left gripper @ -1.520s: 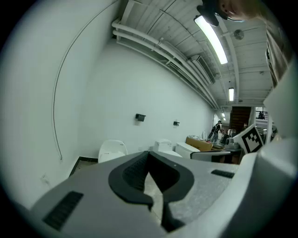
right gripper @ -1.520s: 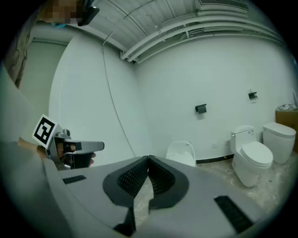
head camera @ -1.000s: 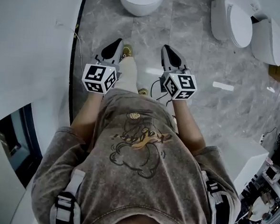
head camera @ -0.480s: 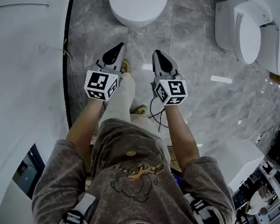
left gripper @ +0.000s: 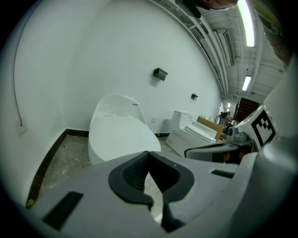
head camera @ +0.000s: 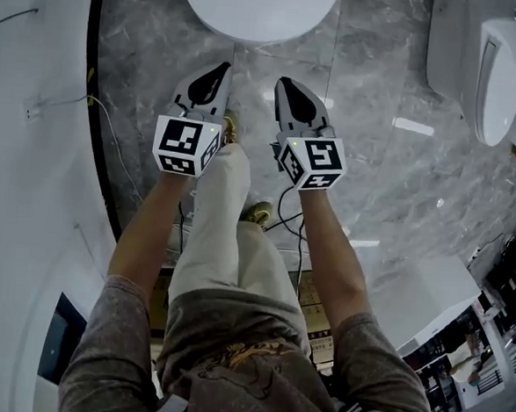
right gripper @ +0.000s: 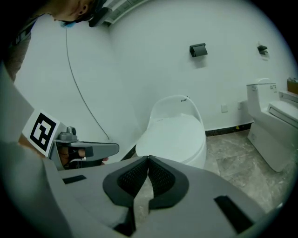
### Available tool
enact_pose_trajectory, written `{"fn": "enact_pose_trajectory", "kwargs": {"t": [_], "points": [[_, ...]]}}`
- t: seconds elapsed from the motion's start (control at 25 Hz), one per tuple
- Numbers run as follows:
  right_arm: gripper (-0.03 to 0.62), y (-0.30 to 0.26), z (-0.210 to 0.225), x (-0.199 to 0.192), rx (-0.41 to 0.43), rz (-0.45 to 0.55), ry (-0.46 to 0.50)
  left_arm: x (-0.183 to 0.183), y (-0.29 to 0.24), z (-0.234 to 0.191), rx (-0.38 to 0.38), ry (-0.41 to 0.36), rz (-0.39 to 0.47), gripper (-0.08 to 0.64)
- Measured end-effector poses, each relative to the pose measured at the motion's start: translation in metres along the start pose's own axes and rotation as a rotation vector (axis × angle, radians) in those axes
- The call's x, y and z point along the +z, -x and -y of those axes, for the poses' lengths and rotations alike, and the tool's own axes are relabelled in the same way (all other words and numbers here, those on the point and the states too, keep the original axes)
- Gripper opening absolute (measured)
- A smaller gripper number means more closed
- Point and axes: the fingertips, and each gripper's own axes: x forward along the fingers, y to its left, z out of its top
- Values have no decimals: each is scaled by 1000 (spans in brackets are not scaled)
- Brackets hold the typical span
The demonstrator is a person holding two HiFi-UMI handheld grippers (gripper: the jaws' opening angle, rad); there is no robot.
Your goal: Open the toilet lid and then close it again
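Judging the step in hand as the approach before the lift: the lid is down and neither tool touches it.

Floor (head camera: 375, 165): grey glossy marble across the middle of the head view, with a curved white wall (head camera: 25, 140) down the left edge.

Toilet (head camera: 259, 7): white, at top centre of the head view, with only its front end in frame. Both gripper views show it whole, straight ahead, with its back to the wall.

Lid (right gripper: 176, 132): closed, lying flat, smooth and rounded. I can make out no tab or handle.

Other toilets (head camera: 500, 77): at upper right, well apart; not the target, by my reading.

Left tool (head camera: 222, 70) and right tool (head camera: 284, 84): side by side just below the toilet's front, clear of it and pointing toward it. Each has its jaws pressed together with nothing between the pads.

Method notes:
- Closed tips should serve as a wedge. Slide one under the front lip of the lid at its centre.
- Lift in an arc about the rear hinge rather than pushing straight back.
- Hold the second tool beside the lid edge to steady it.
- The glossy surface probably slips, so go slowly.
- Stay in contact while lowering, so the lid does not slam.
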Motion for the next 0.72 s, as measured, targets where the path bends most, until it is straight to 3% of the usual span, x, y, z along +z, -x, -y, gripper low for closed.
{"fn": "enact_pose_trajectory", "kwargs": {"t": [0.28, 0.72], "points": [[28, -81, 32, -53, 1, -46, -17, -66, -68, -43, 11, 32, -51, 9], [28, -121, 42, -66, 19, -62, -51, -83, -106, -57, 18, 43, -68, 9]]}}
